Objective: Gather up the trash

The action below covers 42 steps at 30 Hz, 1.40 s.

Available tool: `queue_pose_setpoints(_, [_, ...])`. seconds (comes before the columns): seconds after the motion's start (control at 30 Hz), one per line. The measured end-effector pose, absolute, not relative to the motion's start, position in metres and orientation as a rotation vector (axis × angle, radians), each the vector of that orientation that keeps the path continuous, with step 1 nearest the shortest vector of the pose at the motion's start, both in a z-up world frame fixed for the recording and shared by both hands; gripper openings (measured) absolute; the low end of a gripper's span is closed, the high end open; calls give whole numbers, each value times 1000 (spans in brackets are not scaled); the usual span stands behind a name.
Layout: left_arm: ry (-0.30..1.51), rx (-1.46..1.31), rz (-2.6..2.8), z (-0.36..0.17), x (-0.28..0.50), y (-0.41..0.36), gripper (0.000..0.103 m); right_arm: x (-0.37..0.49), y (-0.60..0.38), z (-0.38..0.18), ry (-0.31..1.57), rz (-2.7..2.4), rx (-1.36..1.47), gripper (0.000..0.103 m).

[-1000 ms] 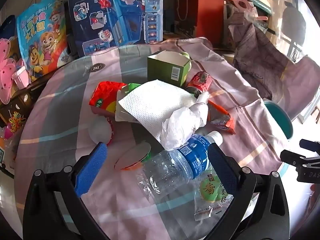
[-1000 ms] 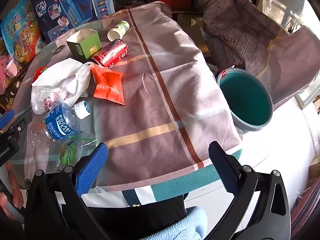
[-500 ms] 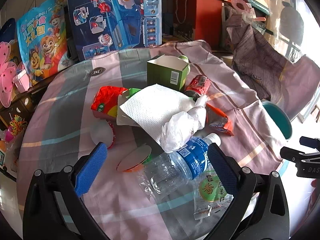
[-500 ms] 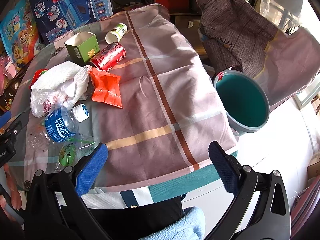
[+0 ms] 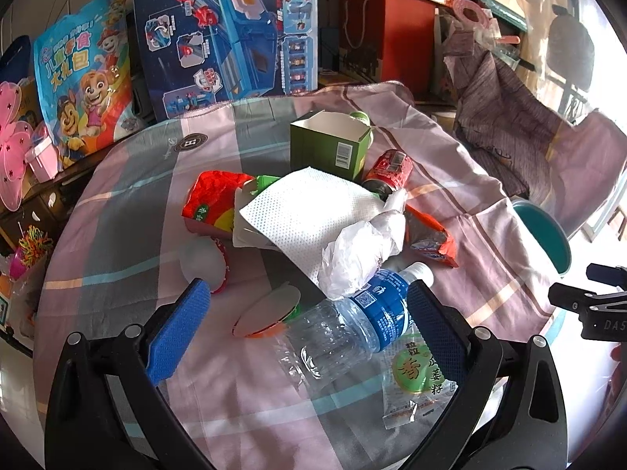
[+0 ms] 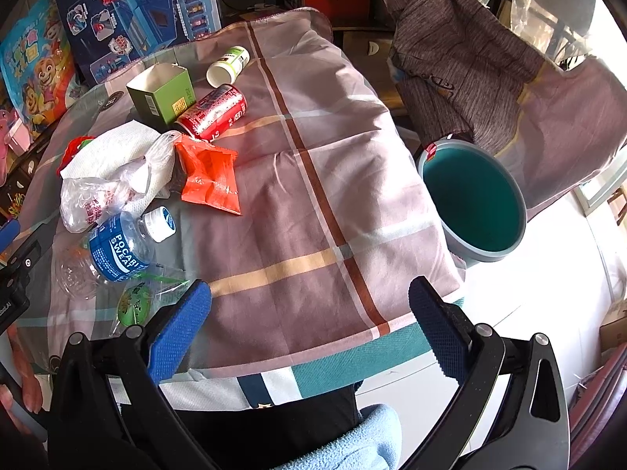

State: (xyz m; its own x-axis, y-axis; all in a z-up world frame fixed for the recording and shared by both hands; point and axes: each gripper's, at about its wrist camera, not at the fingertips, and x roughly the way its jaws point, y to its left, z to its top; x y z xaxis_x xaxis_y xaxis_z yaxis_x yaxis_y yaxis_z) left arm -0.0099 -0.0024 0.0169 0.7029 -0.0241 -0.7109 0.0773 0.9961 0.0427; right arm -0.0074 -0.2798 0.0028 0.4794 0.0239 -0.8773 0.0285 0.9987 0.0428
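Trash lies piled on a checked tablecloth (image 6: 313, 203). A clear plastic bottle (image 5: 345, 329) with a blue label lies on its side between the fingers of my open left gripper (image 5: 305, 325), untouched by either pad. Around it are a green-label wrapper (image 5: 415, 376), a crumpled plastic bag (image 5: 364, 250), a white paper towel (image 5: 309, 211), an orange wrapper (image 6: 211, 180), a red can (image 6: 215, 111), a green carton (image 6: 162, 94) and a small white bottle (image 6: 229, 66). My right gripper (image 6: 309, 325) hangs open above the table's near edge, holding nothing. A teal bin (image 6: 474, 203) stands on the floor to the right.
Toy boxes (image 5: 227, 27) and a cartoon bag (image 5: 84, 90) line the far side of the table. A grey garment (image 6: 462, 51) is draped beyond the bin. A light blue sleeve (image 6: 352, 438) shows under the right gripper. White floor (image 6: 548, 313) lies right of the table.
Both grippers have drifted back a little, so the trash pile sits slightly higher and farther in the views. Nothing has been gripped or moved.
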Motion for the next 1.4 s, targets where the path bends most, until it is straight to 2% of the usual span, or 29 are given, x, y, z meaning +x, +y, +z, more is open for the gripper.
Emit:
queue_pose_setpoints(0.87, [779,94,-79,22,-15,8,100,-6,-277,6,1079,5,46,97])
queue_pose_setpoints(1.17, [834,94,-135,4,-12,27,100,-5,-273,7,1088,27,48,97])
queue_pose_setpoints(1.4, [896,168,-274,-17,-3,13,100,0,-268,-10,1146,66,93,97])
